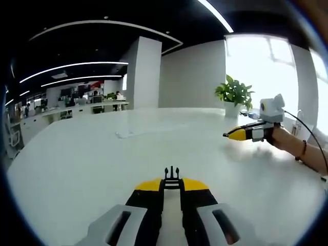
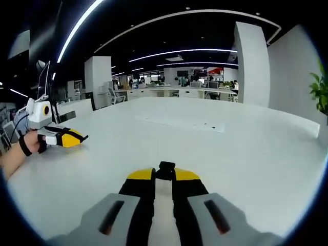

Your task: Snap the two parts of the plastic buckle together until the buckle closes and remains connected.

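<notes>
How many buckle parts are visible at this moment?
2: a pronged black part held in the left gripper, and a black part held in the right gripper.

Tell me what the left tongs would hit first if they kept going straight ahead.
Nothing close, it seems. The left tongs, shut on a black buckle part, point along the bare white table. A potted plant and the right tongs sit off to the side. Depth is hard to judge.

Place: open-plan office
Evidence: long white desk (image 1: 154, 148), rows of workstations (image 2: 169, 91), strip ceiling lights (image 2: 179, 51), potted plant (image 1: 234, 95), large window (image 1: 261, 72)
</notes>
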`<state>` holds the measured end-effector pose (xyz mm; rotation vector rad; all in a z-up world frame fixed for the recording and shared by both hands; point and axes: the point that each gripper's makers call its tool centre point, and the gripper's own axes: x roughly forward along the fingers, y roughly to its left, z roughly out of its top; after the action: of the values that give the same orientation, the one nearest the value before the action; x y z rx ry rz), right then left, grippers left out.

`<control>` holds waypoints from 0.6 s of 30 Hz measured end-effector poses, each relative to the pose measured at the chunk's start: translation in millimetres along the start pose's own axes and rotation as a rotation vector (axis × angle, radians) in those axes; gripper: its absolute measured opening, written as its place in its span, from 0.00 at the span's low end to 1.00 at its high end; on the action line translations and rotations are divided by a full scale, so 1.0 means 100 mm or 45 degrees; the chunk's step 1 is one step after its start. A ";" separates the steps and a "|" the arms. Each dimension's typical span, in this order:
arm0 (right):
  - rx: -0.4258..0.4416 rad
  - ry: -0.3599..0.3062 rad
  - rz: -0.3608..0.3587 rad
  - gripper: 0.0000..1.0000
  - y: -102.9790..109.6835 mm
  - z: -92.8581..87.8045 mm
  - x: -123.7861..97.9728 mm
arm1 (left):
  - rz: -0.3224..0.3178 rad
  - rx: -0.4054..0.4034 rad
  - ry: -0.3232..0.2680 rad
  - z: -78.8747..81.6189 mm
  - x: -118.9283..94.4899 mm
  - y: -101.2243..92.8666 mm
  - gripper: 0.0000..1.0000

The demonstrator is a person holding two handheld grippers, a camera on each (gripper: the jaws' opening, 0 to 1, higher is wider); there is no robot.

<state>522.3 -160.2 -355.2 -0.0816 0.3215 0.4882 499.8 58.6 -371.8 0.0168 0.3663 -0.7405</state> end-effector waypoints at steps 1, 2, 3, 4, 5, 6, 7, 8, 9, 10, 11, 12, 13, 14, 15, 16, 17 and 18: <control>0.001 0.001 0.002 0.12 0.00 0.00 0.00 | -0.001 0.000 0.001 0.00 0.00 0.00 0.11; -0.003 0.003 0.003 0.12 0.01 0.00 0.00 | -0.002 0.002 0.000 0.01 -0.01 -0.01 0.11; -0.003 0.003 0.005 0.12 0.01 0.00 0.00 | -0.002 0.002 -0.002 0.02 -0.01 0.01 0.11; -0.003 0.004 0.005 0.12 0.02 0.00 -0.01 | -0.006 -0.003 -0.004 0.04 -0.01 0.01 0.11; -0.002 0.007 0.007 0.12 0.02 0.00 -0.01 | -0.009 -0.007 -0.006 0.05 -0.02 0.01 0.11; -0.004 0.009 0.007 0.12 0.04 -0.01 -0.02 | -0.010 -0.010 -0.008 0.06 -0.02 0.00 0.11; -0.003 0.009 0.008 0.12 0.04 -0.01 -0.02 | -0.011 -0.010 -0.010 0.07 -0.03 -0.01 0.11; -0.003 0.011 0.012 0.12 0.05 -0.01 -0.02 | -0.017 -0.010 -0.011 0.08 -0.03 -0.02 0.11; -0.005 0.011 0.013 0.12 0.06 0.00 -0.03 | -0.020 -0.015 -0.010 0.08 -0.04 -0.03 0.11; -0.006 0.008 0.014 0.12 0.07 0.00 -0.03 | -0.019 -0.017 -0.012 0.09 -0.04 -0.04 0.11; -0.006 0.006 0.016 0.12 0.07 0.01 -0.04 | -0.022 -0.012 -0.014 0.10 -0.04 -0.04 0.11; -0.006 0.003 0.017 0.12 0.08 0.01 -0.05 | -0.023 -0.010 -0.014 0.10 -0.05 -0.05 0.11; -0.006 -0.001 0.015 0.12 0.08 0.02 -0.05 | -0.023 -0.008 -0.013 0.11 -0.05 -0.05 0.11; -0.004 -0.003 0.017 0.12 0.09 0.03 -0.06 | -0.024 -0.003 -0.015 0.11 -0.05 -0.06 0.11; -0.005 -0.004 0.020 0.12 0.09 0.03 -0.06 | -0.026 -0.003 -0.015 0.12 -0.05 -0.07 0.11; -0.008 -0.004 0.021 0.12 0.10 0.03 -0.07 | -0.030 -0.003 -0.015 0.12 -0.06 -0.08 0.11; -0.008 -0.003 0.022 0.12 0.11 0.03 -0.07 | -0.030 -0.002 -0.017 0.13 -0.06 -0.08 0.11; -0.008 -0.006 0.023 0.12 0.11 0.04 -0.08 | -0.031 -0.001 -0.017 0.13 -0.06 -0.08 0.11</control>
<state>511.5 -153.3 -349.0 -0.0840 0.3164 0.5070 494.5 54.4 -356.6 0.0063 0.3545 -0.7641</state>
